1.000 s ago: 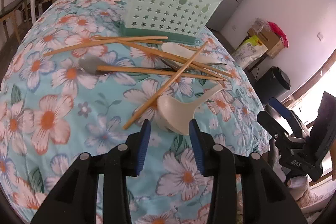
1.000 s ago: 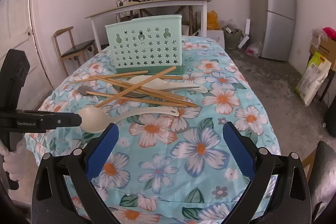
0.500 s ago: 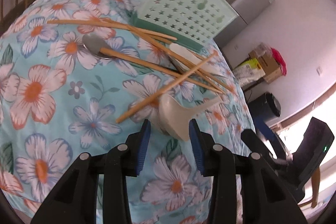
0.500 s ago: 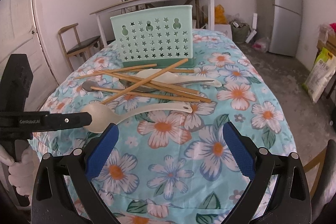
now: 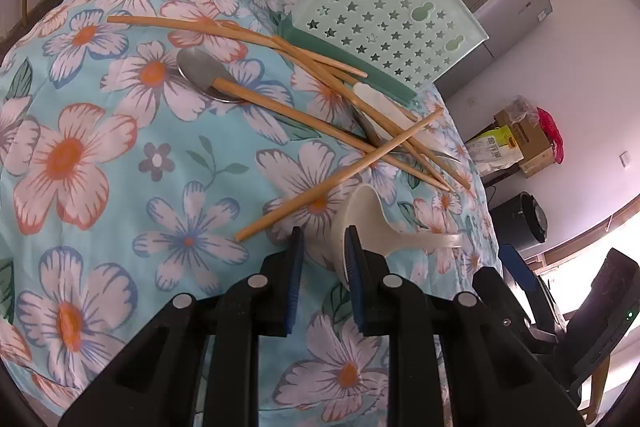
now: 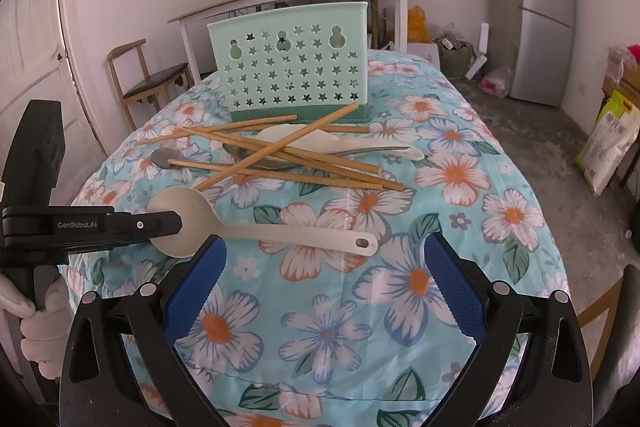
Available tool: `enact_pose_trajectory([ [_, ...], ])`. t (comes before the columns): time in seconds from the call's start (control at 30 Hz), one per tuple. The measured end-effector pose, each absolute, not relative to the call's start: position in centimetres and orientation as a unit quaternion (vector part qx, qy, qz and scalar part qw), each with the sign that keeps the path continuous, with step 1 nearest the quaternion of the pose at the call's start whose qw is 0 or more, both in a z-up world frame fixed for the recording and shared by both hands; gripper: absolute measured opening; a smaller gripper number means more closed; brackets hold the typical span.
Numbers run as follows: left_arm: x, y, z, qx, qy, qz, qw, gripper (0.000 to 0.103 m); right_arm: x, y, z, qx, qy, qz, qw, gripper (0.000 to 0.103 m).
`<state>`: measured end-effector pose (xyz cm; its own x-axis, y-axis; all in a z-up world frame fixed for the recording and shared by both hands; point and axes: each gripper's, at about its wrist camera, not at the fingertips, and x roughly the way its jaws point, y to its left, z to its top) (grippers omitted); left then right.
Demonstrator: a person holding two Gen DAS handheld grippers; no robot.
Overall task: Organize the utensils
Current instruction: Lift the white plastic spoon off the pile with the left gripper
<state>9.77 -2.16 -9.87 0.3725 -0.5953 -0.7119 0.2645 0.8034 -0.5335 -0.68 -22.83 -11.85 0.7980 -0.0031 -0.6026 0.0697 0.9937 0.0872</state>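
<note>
The left tongs [image 5: 323,241] reach down over the near edge of the worktop [image 5: 120,155], which wears a blue cloth printed with flowers. Their jaws are closing around the bowl of a cream spoon [image 5: 362,217]; the bowl sits between the two blue pads [image 5: 297,259], tipped up on edge, with the right pad against its rim, though a gap still shows on the left side. The spoon's handle runs off to the right across the cloth. In the right wrist view the same spoon [image 6: 256,227] lies across the near part of the worktop [image 6: 460,227], its bowl under the tip of the left tongs [image 6: 176,225], its handle end with a hole pointing right. A gloved hand [image 6: 36,319] grips the left tool at the frame's left edge.

The right tongs [image 6: 324,291] hover nearer the camera, spread wide with nothing between them.

Farther back lies a loose heap of chopsticks [image 6: 280,155], crossing one another at several angles. Among them are a metal spoon [image 5: 208,75], with one chopstick resting on its bowl, a second metal spoon [image 6: 256,159] and a white spoon [image 6: 344,143] partly buried under the sticks. Behind the heap stands the green rack [image 6: 292,67], upright, its front pierced with stars. It touches the far ends of some chopsticks. I cannot tell what is inside it.
</note>
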Motion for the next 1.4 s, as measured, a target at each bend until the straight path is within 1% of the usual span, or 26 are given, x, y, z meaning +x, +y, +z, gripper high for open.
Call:
enact_pose_trajectory([
  [0.43, 9.9, -3.5, -9.6, -0.132, 0.487, -0.246, 0.827, 0.020, -0.8, -23.0, -12.0, 0.055, 0.318, -0.024, 0.946, 0.095],
  [0.47, 9.9, -3.7, -9.6, -0.125, 0.485, -0.243, 0.831, 0.019, -0.8, -23.0, -12.1, 0.054, 0.317, -0.024, 0.947, 0.095],
  [0.53, 9.8, -3.8, -9.6, -0.117, 0.481, -0.238, 0.836, 0.011, -1.0, -23.1, -12.1, 0.054, 0.317, -0.026, 0.947, 0.095],
  [0.63, 9.8, -3.7, -9.5, -0.116, 0.479, -0.239, 0.837, 0.008, -1.0, -23.4, -12.1, 0.056, 0.317, -0.030, 0.946, 0.095],
  [1.4, 9.1, -3.2, -9.3, -0.105, 0.475, -0.240, 0.840, 0.008, -1.4, -23.6, -11.5, 0.049, 0.307, -0.045, 0.949, 0.095],
])
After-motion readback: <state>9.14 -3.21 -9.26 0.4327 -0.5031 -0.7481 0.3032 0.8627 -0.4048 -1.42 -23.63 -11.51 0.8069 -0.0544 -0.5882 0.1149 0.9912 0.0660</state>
